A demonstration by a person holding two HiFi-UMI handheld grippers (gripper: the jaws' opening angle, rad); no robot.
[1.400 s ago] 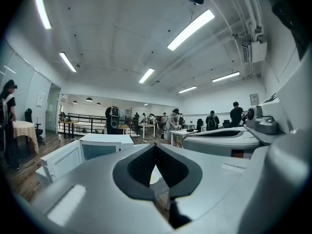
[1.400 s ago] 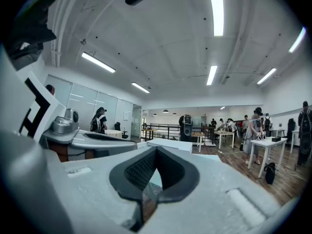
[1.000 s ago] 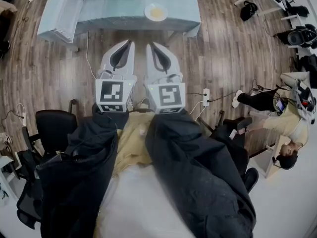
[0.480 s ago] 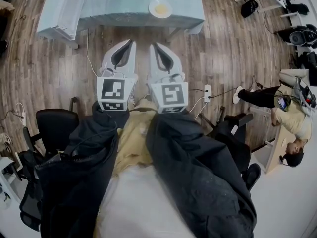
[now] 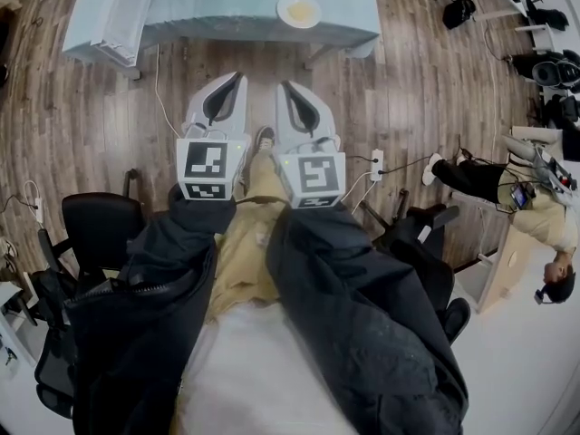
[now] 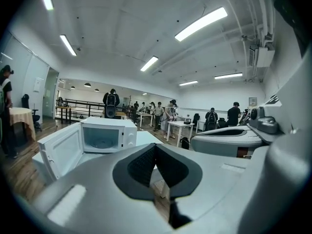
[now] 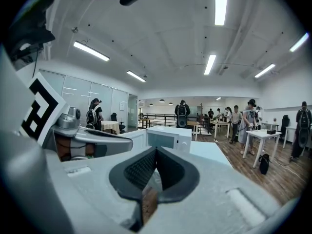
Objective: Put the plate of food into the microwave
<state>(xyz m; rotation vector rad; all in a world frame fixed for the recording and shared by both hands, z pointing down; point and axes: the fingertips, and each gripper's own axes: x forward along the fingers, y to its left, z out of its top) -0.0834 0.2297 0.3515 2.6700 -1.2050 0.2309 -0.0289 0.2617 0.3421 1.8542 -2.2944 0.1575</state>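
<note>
You hold the left gripper (image 5: 238,78) and the right gripper (image 5: 282,85) side by side, close together, both pointing ahead and slightly downward. Each pair of jaws is closed tip to tip, gripping nothing.

Bright, even light from ceiling strip lamps (image 6: 201,23) high above the left tongs (image 6: 156,146); lamps glare white. Shadows soft. Strong fisheye bend, dark vignette at corners. Tongs body nearest lens blurred.

Shoe (image 5: 264,138) & tan trouser leg (image 5: 262,178) now show btwn left gripper (image 5: 239,78) & right gripper (image 5: 280,85); table (image 5: 344,12) w/ plate (image 5: 298,10) sits higher in head view.
</note>
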